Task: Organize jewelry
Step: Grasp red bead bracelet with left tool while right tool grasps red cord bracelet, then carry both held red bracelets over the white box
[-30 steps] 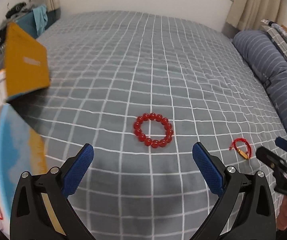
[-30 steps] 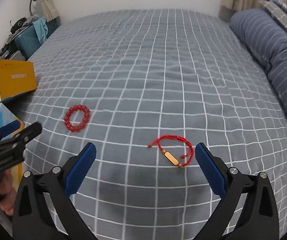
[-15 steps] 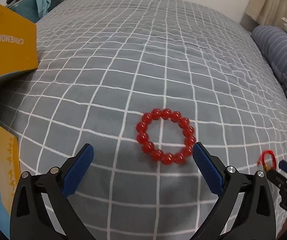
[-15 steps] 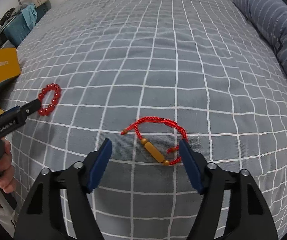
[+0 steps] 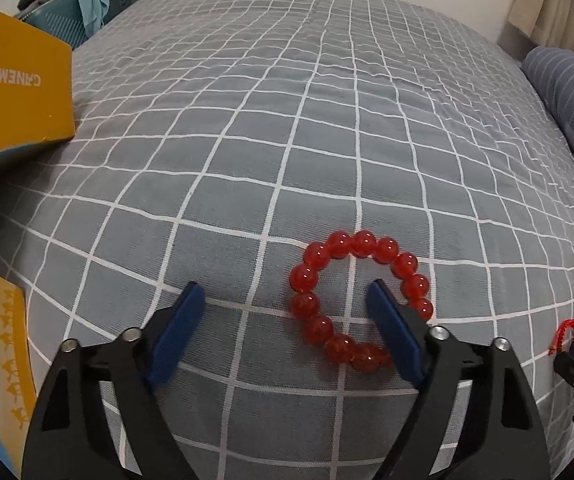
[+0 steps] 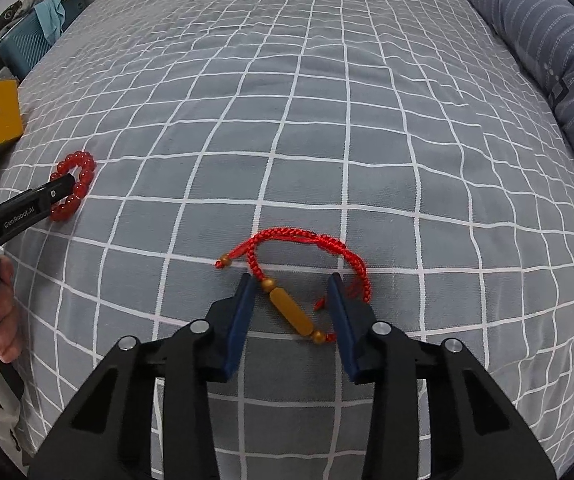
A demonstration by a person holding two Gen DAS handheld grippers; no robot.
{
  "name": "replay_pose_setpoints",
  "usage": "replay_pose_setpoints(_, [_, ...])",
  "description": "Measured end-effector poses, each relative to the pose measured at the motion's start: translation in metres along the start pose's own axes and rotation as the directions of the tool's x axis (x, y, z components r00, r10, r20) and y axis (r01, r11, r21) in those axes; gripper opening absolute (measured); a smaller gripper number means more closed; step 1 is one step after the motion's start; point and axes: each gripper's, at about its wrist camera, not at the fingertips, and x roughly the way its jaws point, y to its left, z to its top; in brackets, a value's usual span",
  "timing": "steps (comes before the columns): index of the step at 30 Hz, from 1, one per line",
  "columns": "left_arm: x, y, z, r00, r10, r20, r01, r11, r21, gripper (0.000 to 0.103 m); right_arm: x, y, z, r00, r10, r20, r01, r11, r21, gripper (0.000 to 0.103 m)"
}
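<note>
Bedspread: the grey checked bedspread (image 6: 327, 128) is carrying both pieces of jewelry, which are lying well apart on it.
Yellow box: a yellow box (image 5: 11, 92) is sitting at the bed's left edge, beyond the beads.
Left gripper: the left gripper (image 5: 287, 300) is pointing down at the bed with its jaws standing apart, nothing pinched; one pad is resting outside the ring on bare cloth, the other is sitting inside the ring.
Bead bracelet: the red bead bracelet (image 5: 319, 256) is lying flat, its near-left arc falling between the two pads, so closing looks likely to catch that one side of the ring.
Right gripper: the right gripper (image 6: 291, 292) is hovering low with its jaws partly open and gripping nothing yet.
Cord bracelet: the red cord bracelet (image 6: 299, 240) is looping away from the fingers, while its gold bar (image 6: 291, 312) is lying between the pads, long axis running diagonally from far-left to near-right across the gap.
Deciding relation: each hand is nearest its own piece; for the right, the bar's slant means the pads are probably going to meet its ends unevenly.
Left view only: the pad standing inside the bead ring is showing clearly here.
Right view only: the whole cord loop and bar are showing here; the left view is catching only a scrap of cord at its right edge.
</note>
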Motion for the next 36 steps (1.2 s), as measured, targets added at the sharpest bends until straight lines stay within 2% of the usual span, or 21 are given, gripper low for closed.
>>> replay_pose_setpoints(5, [-0.001,0.001,-0.001,1.0,0.022,0.005,-0.022,1.0,0.012,0.044,0.003,-0.003,0.001,1.0,0.011,-0.006,-0.011,1.0,0.012,0.019])
replay_pose_setpoints(7, [-0.002,0.0,0.0,1.0,0.008,-0.005,-0.008,1.0,0.022,0.034,0.003,-0.004,0.001,1.0,0.012,-0.005,-0.012,1.0,0.017,0.018])
replay_pose_setpoints(9, [-0.003,0.001,0.001,1.0,-0.02,-0.013,0.021,0.999,0.026,0.016,0.003,-0.003,0.001,1.0,0.011,-0.006,-0.011,1.0,0.026,0.015])
replay_pose_setpoints(13, [-0.007,0.003,0.002,0.999,-0.034,-0.024,0.034,0.999,0.012,0.013,0.002,-0.003,0.0,1.0,0.016,-0.012,-0.016,0.999,0.044,0.008])
replay_pose_setpoints(26, [-0.028,-0.003,-0.002,0.998,-0.065,-0.016,0.065,0.997,0.031,0.013,-0.012,-0.001,-0.005,1.0,0.028,0.013,-0.029,0.997,0.069,0.008])
replay_pose_setpoints(32, [-0.044,-0.005,0.0,0.994,-0.103,-0.028,0.104,0.994,0.037,0.013,-0.029,0.0,-0.004,0.998,0.033,0.057,-0.037,0.996,0.082,0.008])
replay_pose_setpoints(36, [-0.061,-0.007,0.001,0.993,-0.118,-0.009,0.118,0.992,0.053,0.013,-0.042,0.001,-0.003,0.996,0.037,0.084,-0.044,0.995,0.086,0.008])
